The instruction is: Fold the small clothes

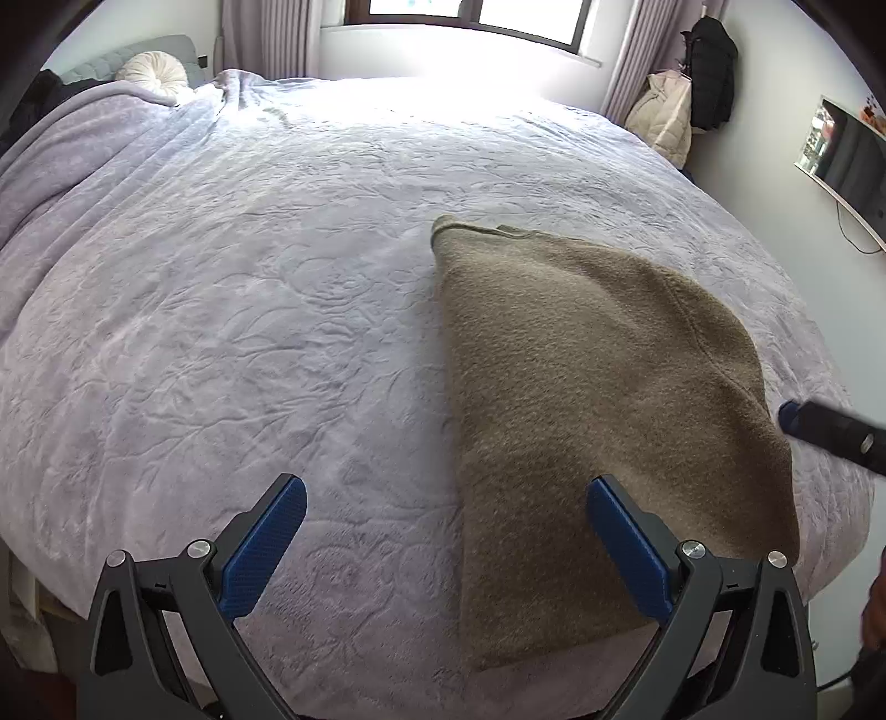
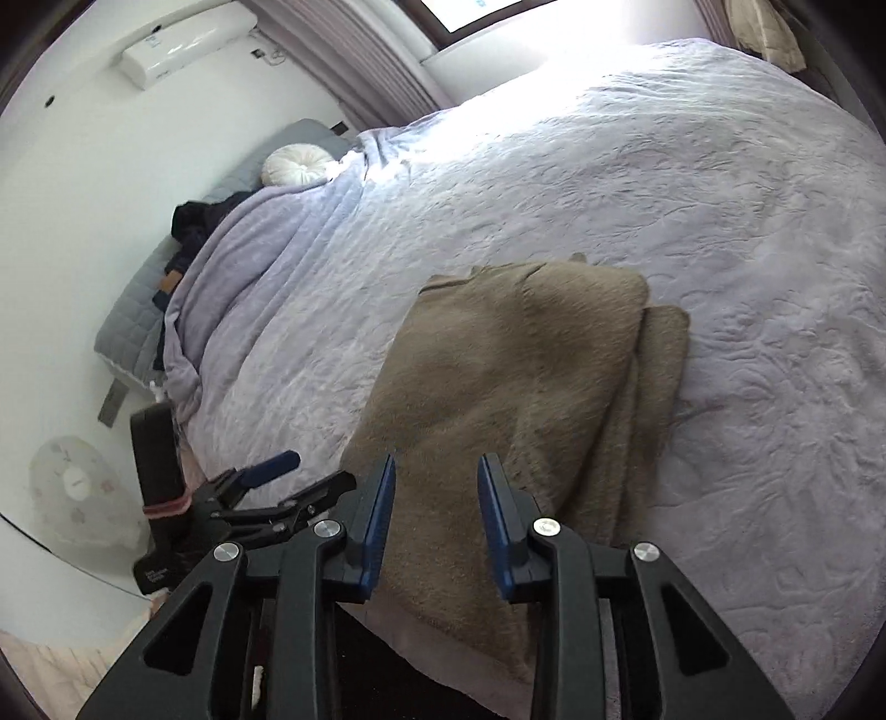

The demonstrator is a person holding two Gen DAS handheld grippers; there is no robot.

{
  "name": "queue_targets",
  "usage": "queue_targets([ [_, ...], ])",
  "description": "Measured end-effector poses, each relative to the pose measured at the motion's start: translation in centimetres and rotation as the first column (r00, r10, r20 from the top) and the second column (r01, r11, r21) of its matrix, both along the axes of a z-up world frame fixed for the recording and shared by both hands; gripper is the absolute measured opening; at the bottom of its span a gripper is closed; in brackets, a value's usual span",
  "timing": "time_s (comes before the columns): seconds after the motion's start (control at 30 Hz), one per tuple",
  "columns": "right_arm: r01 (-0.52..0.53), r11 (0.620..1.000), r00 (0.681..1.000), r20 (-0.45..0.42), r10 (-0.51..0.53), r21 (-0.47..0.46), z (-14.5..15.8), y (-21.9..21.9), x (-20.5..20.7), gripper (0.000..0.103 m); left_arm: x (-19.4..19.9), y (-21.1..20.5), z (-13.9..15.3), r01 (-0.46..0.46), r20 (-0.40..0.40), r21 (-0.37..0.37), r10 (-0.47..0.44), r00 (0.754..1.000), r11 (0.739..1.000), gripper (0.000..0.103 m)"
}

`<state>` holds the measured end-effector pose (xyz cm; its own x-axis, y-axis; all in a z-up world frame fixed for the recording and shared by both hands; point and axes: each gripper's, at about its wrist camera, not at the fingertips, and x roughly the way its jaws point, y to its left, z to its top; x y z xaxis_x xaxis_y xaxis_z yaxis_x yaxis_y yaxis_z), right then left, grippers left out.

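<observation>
Lying folded on the bed [image 1: 221,332], brown garment [image 1: 581,387]; left gripper [image 1: 446,548] gaping

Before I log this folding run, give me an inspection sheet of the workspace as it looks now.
Surface: lavender bedspread, wrinkled.
Job's things: brown garment, folded in layers near the bed's edge.
Clutter: round white cushion and dark clothes at the headboard.
Grippers: left gripper jaws wide, nothing between them; right gripper jaws apart over the garment, not gripping.
Cables: thin wire under the wall screen.
Surroundings: window, curtains, hanging coats, air conditioner.
</observation>
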<state>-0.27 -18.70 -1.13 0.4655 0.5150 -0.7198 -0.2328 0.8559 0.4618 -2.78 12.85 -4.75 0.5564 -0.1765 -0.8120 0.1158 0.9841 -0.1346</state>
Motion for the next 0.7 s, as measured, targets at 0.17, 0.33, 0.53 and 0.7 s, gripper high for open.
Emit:
queue_targets([
  [0.17,0.074,0.983,0.996,-0.038,-0.082,-0.166,-2.7,-0.1,-0.6,0.030,0.0,-0.4,-0.2,-0.030,0.001,0.026,0.030,1.000,0.999,0.102],
  [0.33,0.121,0.984,0.990,-0.056,-0.130,-0.130,-4.1,-2.8,-2.2,0.028,-0.7,-0.8,0.1,-0.038,0.009,0.081,0.037,0.999,0.996,0.102],
  [0.53,0.184,0.962,0.980,-0.039,-0.195,-0.200,-2.8,-3.2,-4.6,0.035,-1.9,-1.8,0.7,-0.030,0.038,0.126,0.025,0.999,0.992,0.102],
  [0.7,0.227,0.952,0.970,-0.042,-0.240,-0.206,-1.5,-4.1,-6.1,0.057,-2.8,-2.5,1.3,-0.041,0.070,0.161,0.030,0.997,0.986,0.102],
])
